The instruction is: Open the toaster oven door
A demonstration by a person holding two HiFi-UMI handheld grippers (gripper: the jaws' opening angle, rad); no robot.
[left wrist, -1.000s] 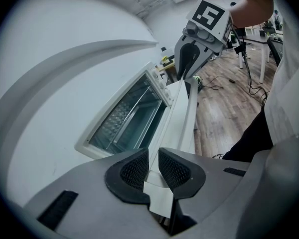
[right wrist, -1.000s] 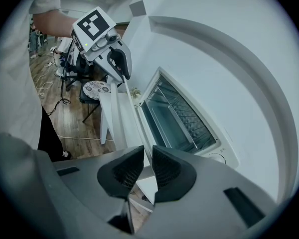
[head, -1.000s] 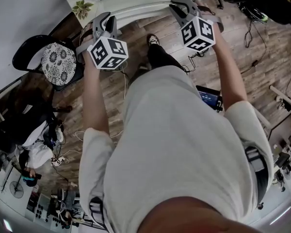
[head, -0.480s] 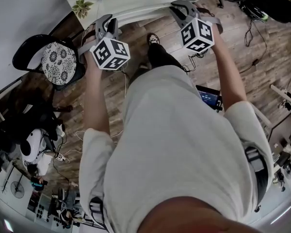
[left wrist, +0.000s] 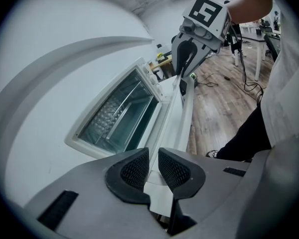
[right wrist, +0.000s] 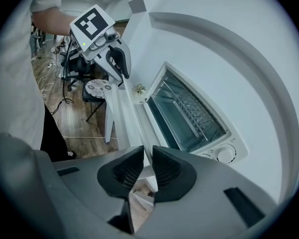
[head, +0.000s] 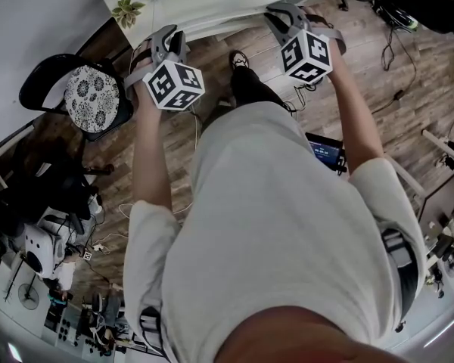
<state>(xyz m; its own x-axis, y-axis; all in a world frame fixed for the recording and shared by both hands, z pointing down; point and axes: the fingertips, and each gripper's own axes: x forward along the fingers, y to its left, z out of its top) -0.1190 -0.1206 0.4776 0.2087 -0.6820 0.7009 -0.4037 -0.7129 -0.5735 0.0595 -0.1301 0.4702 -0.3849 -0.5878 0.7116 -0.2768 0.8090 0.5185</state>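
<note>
The white toaster oven [left wrist: 120, 114] stands with its door [left wrist: 170, 114] swung down and its wire rack showing inside. A long white door handle [left wrist: 187, 108] runs along the door's outer edge. My left gripper [left wrist: 153, 167] is shut on the near end of that handle in the left gripper view. The right gripper [left wrist: 185, 71] clamps the far end. From the right gripper view, my right gripper [right wrist: 147, 166] holds the handle [right wrist: 120, 114] and the left gripper [right wrist: 120, 66] grips the other end. In the head view both grippers [head: 163, 39] [head: 284, 10] reach the door [head: 212, 10] at the top.
A black chair with a patterned cushion [head: 91, 97] stands left of my left arm, and a small plant [head: 127, 10] sits by the oven. Cables lie over the wood floor [head: 408, 104]. A device with a blue screen [head: 327, 153] lies on the floor at right. The oven's knob [right wrist: 224, 154] faces the right gripper.
Both grippers hold their places on the handle. A white-clad figure at the lower left of the head view has shifted down the floor.
</note>
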